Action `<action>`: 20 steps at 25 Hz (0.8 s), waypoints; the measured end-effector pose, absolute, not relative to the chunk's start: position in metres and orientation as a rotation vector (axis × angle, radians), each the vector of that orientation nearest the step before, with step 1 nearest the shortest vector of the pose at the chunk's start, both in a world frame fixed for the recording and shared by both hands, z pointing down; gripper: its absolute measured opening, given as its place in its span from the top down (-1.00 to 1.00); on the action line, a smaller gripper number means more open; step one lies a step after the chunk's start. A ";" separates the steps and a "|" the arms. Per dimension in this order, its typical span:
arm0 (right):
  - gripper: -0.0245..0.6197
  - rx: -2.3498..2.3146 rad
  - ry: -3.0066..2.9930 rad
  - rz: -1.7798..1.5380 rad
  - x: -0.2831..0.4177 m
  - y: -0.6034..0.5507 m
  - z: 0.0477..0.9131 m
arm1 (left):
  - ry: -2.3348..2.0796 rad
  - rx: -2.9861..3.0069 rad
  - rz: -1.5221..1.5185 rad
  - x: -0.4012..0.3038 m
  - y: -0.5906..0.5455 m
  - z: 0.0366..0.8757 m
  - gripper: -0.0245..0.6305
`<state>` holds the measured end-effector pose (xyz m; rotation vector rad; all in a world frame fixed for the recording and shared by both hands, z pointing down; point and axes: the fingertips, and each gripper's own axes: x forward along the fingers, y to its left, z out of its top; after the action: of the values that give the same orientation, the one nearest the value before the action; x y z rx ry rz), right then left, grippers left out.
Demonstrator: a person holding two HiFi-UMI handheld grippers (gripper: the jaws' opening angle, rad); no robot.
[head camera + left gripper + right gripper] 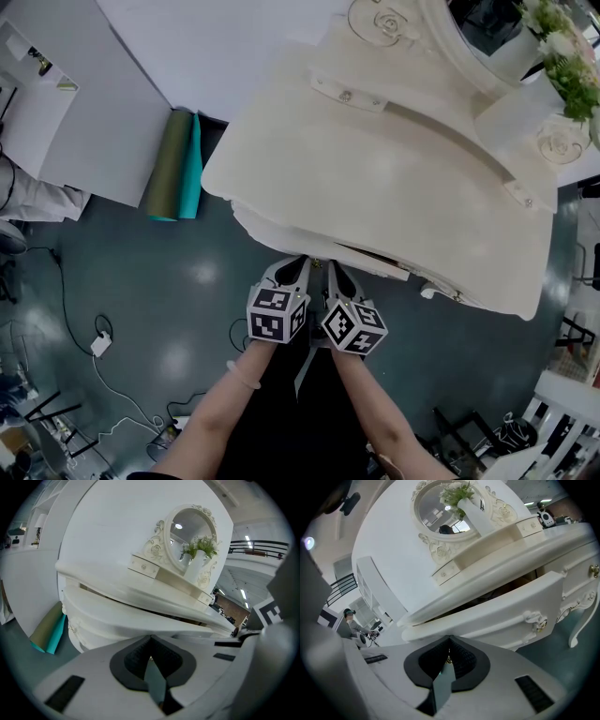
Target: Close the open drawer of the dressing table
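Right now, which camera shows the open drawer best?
The right gripper view: the drawer shows its front, handle and the dark gap above. The left gripper view shows less gap; the head view only an edge under the tabletop.

Drawer (497,613) interior dark, indistinct.

The drawer (501,613) is jutting from the front of the table (375,178). The left hand-held gripper (296,265) and right hand-held gripper (335,270) are sitting side by side before it. A mirror (187,536) is standing behind.
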<state>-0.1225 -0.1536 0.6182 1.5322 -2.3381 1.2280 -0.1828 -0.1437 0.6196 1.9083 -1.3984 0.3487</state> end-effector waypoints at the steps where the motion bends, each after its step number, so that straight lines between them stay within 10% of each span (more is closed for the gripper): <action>1: 0.88 1.531 -2.341 1.220 -0.122 -0.155 0.618 | -1.398 1.911 0.351 -0.183 -0.145 0.619 0.85; 20: 0.88 1.530 -2.370 1.153 -0.119 -0.191 0.619 | -1.399 1.931 0.359 -0.178 -0.181 0.620 0.85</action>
<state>-0.1186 -0.1906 0.6186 1.5300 -2.3701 1.1531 -0.1779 -0.1812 0.6204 1.9314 -1.3989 0.3594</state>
